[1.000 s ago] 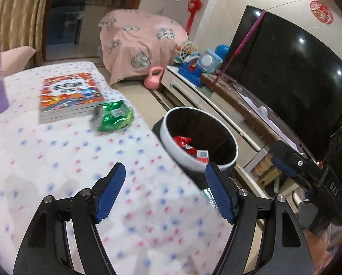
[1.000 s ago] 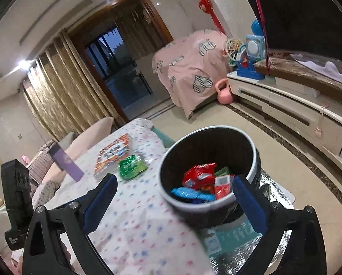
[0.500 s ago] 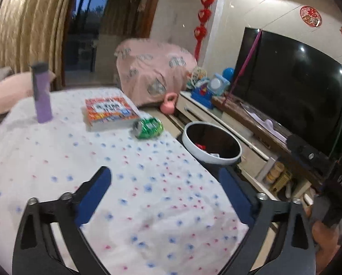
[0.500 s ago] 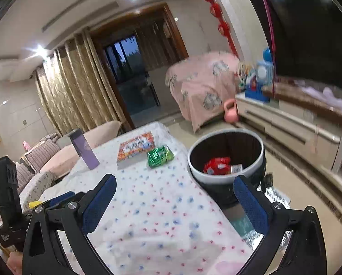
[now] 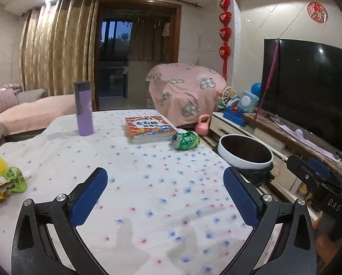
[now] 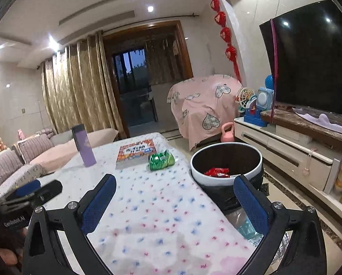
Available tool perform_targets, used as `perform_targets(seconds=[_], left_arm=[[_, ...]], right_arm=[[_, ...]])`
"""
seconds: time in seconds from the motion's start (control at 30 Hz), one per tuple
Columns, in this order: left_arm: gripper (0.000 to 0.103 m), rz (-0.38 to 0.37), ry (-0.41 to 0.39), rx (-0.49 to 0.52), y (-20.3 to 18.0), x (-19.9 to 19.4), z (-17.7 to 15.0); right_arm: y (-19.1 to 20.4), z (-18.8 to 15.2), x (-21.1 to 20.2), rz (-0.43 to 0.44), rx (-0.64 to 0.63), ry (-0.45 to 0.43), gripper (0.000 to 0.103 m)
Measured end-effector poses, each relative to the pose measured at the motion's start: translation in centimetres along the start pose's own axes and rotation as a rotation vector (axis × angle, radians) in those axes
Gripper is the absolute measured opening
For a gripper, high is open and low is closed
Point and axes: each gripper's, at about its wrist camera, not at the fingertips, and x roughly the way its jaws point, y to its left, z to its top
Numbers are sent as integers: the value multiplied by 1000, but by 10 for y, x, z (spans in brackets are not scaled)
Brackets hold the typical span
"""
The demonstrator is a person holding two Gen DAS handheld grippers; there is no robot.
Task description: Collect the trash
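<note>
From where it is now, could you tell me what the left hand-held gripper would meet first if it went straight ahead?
Probably the dotted tablecloth: the open left hand-held gripper points low across bare cloth. Farther along lie the book and crushed green can, though depth is unclear.

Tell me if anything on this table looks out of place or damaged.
Yes. A crushed green can lies on its side beside the book, near the table edge by the trash bin. Crumpled snack wrappers sit at the table's left edge. The purple bottle stands upright.
</note>
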Motion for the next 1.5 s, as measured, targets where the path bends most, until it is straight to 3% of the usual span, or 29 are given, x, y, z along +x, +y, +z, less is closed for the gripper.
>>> perform_targets(seconds=[0.27, 1.5], left_arm=[[103, 56, -20, -9, 6, -3, -6], [103, 84, -50, 21, 0, -9, -8]], right_arm=[[6, -2, -10, 2, -31, -52, 103], [1, -6, -12, -5, -12, -68, 103]])
